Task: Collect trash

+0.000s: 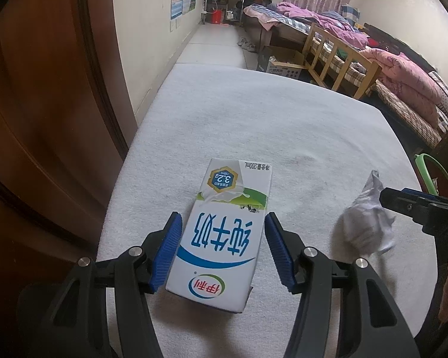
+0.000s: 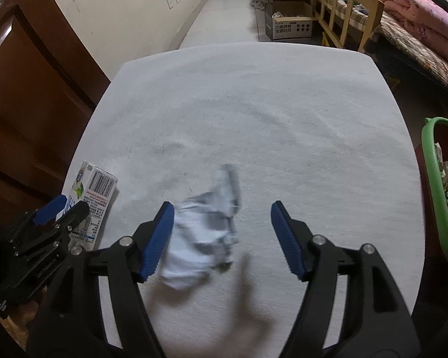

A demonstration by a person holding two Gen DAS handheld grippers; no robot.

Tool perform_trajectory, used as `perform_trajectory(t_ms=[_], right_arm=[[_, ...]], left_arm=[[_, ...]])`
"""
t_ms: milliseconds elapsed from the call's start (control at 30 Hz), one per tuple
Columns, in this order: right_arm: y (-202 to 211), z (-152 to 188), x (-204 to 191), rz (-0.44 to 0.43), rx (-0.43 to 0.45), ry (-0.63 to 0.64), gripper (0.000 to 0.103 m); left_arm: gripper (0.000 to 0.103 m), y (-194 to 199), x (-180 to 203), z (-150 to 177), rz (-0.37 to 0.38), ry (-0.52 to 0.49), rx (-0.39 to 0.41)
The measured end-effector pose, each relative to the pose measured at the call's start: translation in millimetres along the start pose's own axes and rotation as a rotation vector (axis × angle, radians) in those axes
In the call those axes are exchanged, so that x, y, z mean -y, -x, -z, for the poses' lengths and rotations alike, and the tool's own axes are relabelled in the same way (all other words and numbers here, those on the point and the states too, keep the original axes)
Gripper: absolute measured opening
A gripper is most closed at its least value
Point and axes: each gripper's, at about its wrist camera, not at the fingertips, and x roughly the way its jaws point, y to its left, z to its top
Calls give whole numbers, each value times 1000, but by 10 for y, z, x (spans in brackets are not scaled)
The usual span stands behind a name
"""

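A white and blue milk carton (image 1: 221, 238) lies flat on the white table (image 1: 254, 125), between the blue pads of my left gripper (image 1: 224, 223). The jaws stand open around it, with small gaps on both sides. The carton also shows in the right wrist view (image 2: 97, 200). A crumpled white paper (image 2: 206, 232) lies between the fingers of my right gripper (image 2: 222, 211), close to the left pad. That gripper is open wide. The paper (image 1: 364, 223) and the right gripper's finger (image 1: 403, 203) show in the left wrist view.
A bin with a green rim (image 2: 436, 191) stands off the table's right edge, with scraps inside. A brown wooden door (image 1: 44, 119) is at the left. A cardboard box (image 2: 289, 21) and beds (image 1: 373, 56) stand beyond the table.
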Motion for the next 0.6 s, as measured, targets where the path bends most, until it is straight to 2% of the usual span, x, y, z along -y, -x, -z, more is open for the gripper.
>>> perform_trajectory(t_ms=[333,467,600], right_arm=[[6,12,-21,-19,-9,-12,68],[-96,21,-53,-32,-41,-24,68],[-177,61,-122,-55,-54,-27,68]], left_arm=[[54,32,23,21,-1,-7,2],[54,36,12,7,-2,-4,1],[59,47,-32,13,14,26,2]])
